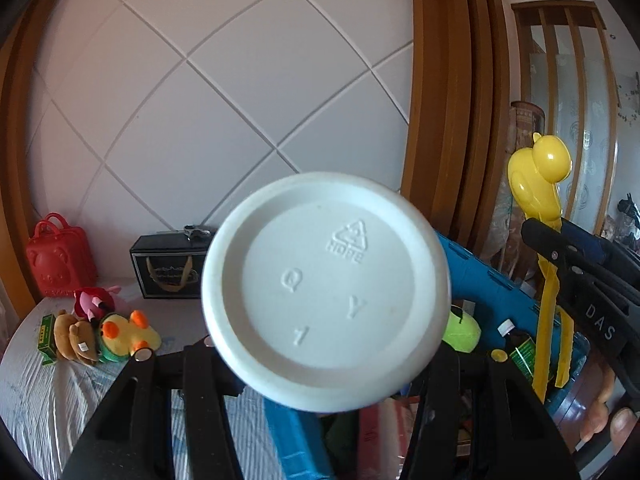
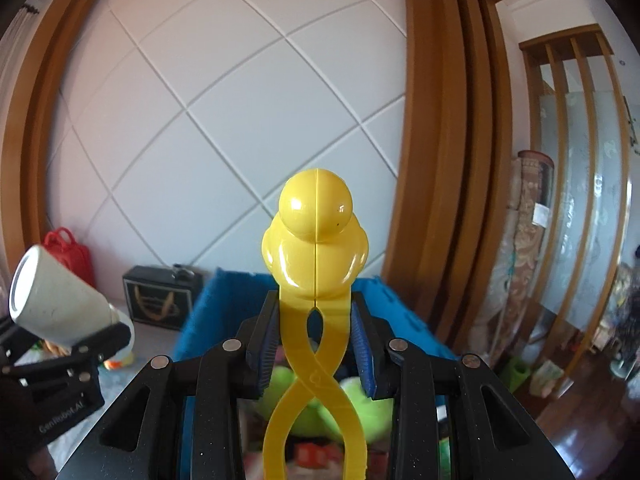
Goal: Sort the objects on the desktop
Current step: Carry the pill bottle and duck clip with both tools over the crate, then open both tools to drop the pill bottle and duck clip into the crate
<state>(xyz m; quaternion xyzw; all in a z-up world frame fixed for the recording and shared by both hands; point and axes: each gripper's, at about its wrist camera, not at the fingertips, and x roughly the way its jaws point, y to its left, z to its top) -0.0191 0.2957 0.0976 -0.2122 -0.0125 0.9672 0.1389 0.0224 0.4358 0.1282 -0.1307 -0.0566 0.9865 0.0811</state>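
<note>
The left gripper [image 2: 86, 330] was clamped on a white plastic bottle [image 1: 326, 292]; the right gripper [image 2: 316, 344] squeezed a yellow plastic duck-shaped tong [image 2: 316, 240] above a blue plastic crate [image 2: 208, 316].

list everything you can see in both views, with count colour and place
bottle: 1, white, held base-first in the left gripper
duck-shaped tongs: 1, yellow, upright in the right gripper
bin: 1, blue, below both grippers, with mixed items inside
green plush: 1, lime, inside the bin
black box: 1, black with gold print, at the back by the wall
red case: 1, red, far left by the wall
duck plush: 1, yellow and orange, left on the cloth
brown plush: 1, brown, beside the duck plush
pink toy: 1, pink and red, behind the plush toys
left gripper: 1, black, shut on the bottle
right gripper: 1, black with blue pads, shut on the tongs
</note>
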